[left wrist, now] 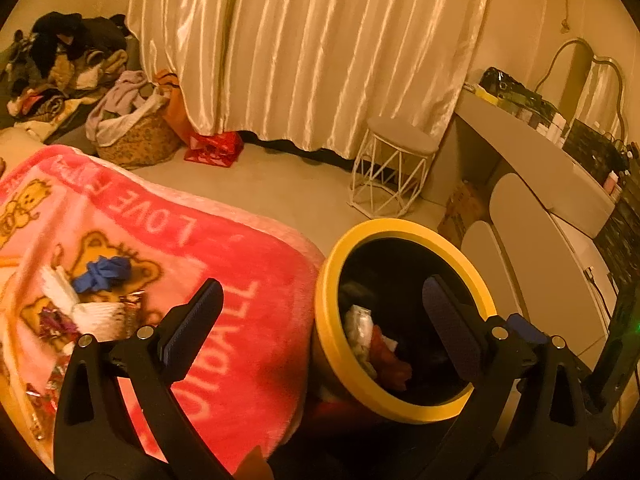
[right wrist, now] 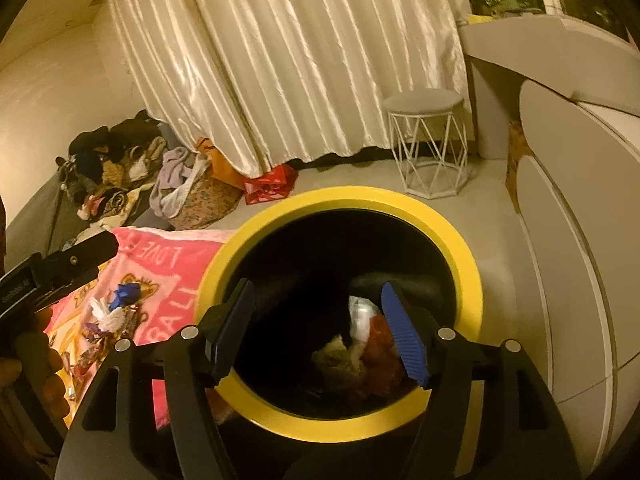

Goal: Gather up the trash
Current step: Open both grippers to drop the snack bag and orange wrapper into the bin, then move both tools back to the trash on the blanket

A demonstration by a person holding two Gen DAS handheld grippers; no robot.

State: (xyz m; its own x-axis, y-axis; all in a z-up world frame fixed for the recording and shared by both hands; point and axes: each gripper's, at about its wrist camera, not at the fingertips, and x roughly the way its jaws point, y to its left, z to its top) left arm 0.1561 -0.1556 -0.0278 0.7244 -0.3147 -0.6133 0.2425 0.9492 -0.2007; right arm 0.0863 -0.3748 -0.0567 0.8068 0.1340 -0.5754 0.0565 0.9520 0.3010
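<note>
- Left black plastic two-finger gripper point(left wrist: 324, 320): ribbed blue pads point(left wrist: 452, 316), silver screws.
- Right black plastic gripper point(right wrist: 316, 332): matching ribbed blue pads point(right wrist: 404, 336), silver screws.

It was a bedroom in a home. A long satin curtain point(left wrist: 308, 48) hung at the back; left of it lay a pile of clothes point(left wrist: 64, 64), and right of it stood a dressing table point(left wrist: 532, 152) with a stool point(left wrist: 396, 168).
</note>
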